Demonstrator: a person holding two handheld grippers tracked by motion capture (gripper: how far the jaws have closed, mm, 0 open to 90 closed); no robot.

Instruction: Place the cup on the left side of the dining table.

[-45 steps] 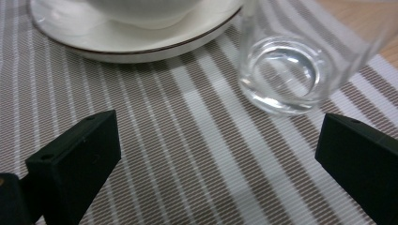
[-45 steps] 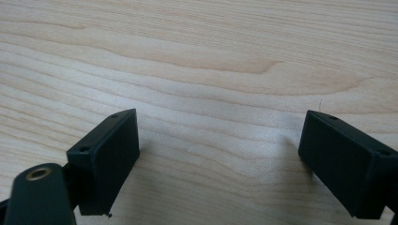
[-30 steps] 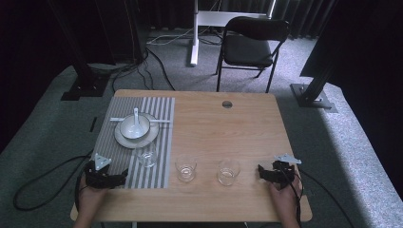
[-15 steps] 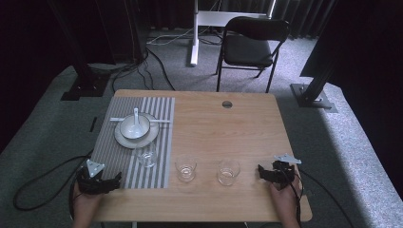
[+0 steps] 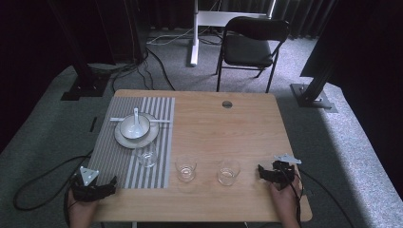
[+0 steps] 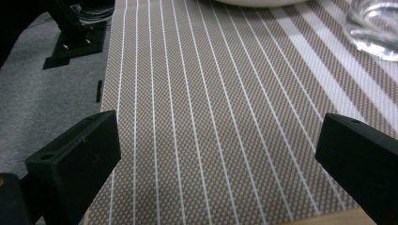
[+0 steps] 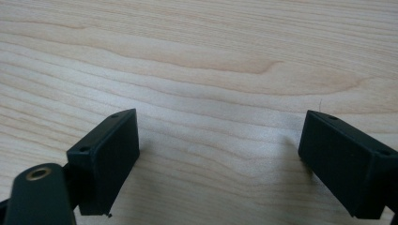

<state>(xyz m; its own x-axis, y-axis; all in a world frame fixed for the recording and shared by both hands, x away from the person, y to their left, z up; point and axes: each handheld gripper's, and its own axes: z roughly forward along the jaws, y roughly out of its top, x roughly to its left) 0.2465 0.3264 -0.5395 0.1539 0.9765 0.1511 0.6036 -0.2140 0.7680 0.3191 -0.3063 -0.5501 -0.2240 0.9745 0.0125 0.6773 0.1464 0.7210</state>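
Observation:
On a striped placemat (image 5: 119, 161) at the table's left stand a white plate with a bowl and spoon (image 5: 135, 127) and a clear glass (image 5: 146, 155). Two more glasses (image 5: 185, 168) (image 5: 228, 171) stand on bare wood in a row to its right. My left gripper (image 5: 111, 182) lies at the mat's near left corner, jaws wide open over the mat (image 6: 216, 117), with nothing between them; the glass (image 6: 375, 28) shows at far right there. My right gripper (image 5: 262, 171) rests near the table's right front, open over bare wood (image 7: 220, 93), just right of the rightmost glass.
The wooden table (image 5: 237, 128) has a round cable hole (image 5: 227, 104) near its far edge. A black chair (image 5: 252, 45) and a white stand (image 5: 195, 33) are beyond it. Cables trail over the carpet on the left (image 5: 43, 180).
My left gripper has drawn back toward the table's near left corner, off the mat's middle. The right gripper has stayed in place.

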